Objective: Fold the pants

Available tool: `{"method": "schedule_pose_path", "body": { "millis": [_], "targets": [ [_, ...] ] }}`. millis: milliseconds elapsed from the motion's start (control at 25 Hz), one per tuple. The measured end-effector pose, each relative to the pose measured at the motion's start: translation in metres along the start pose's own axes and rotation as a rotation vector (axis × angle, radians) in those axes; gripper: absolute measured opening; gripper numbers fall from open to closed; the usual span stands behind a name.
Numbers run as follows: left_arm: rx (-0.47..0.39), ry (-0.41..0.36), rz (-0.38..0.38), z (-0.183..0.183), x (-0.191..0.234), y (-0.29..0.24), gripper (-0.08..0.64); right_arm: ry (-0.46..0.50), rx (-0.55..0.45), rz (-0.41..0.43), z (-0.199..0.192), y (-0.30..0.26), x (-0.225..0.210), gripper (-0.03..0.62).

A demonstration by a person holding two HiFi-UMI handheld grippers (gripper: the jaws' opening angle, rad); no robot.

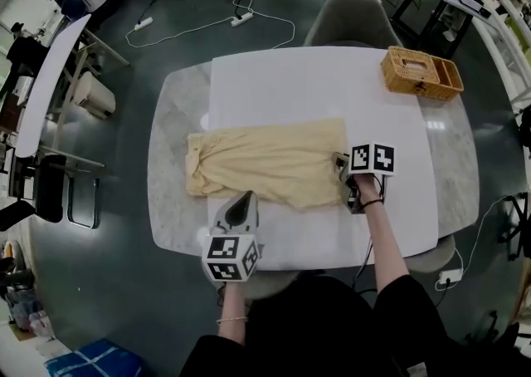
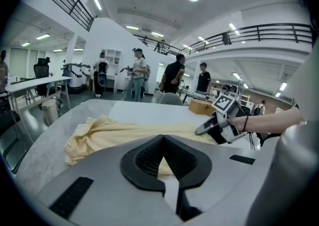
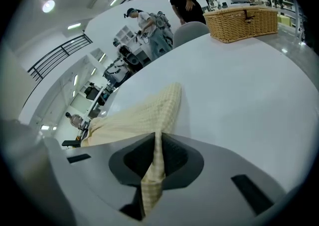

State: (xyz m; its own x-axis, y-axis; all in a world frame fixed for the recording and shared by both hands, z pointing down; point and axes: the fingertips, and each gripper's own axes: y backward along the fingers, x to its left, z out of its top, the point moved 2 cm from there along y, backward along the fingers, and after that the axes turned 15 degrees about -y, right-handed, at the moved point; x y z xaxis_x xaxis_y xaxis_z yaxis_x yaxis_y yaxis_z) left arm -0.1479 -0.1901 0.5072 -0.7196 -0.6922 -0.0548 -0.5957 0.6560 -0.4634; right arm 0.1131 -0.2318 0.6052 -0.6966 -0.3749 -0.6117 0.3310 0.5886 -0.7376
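Pale yellow pants [image 1: 265,164] lie lengthwise on the white table top [image 1: 332,93], the bunched waist at the left and the leg ends at the right. My right gripper [image 1: 342,166] sits at the leg ends and is shut on them. In the right gripper view a strip of the cloth [image 3: 154,170] runs up between the pads of that gripper [image 3: 158,138]. My left gripper [image 1: 242,199] points at the near edge of the pants around their middle. Its jaws [image 2: 163,143] look shut with no cloth between them; the pants [image 2: 114,133] lie just beyond.
A wicker basket [image 1: 419,72] stands at the table's far right corner. A grey chair [image 1: 353,22] is pushed in at the far side. Cables lie on the floor [image 1: 207,31] beyond, and several people stand in the room behind.
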Motion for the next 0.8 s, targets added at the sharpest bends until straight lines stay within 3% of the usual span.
{"method": "schedule_pose_path", "body": {
  "millis": [360, 800],
  "targets": [
    [-0.001, 0.01, 0.053, -0.002, 0.013, 0.019, 0.014, -0.006, -0.014, 0.051, 0.006, 0.019, 0.02, 0.028],
    [-0.031, 0.019, 0.079, -0.003, 0.046, 0.044, 0.014, 0.011, -0.024, 0.118, 0.009, 0.045, 0.082, 0.028]
  ]
}}
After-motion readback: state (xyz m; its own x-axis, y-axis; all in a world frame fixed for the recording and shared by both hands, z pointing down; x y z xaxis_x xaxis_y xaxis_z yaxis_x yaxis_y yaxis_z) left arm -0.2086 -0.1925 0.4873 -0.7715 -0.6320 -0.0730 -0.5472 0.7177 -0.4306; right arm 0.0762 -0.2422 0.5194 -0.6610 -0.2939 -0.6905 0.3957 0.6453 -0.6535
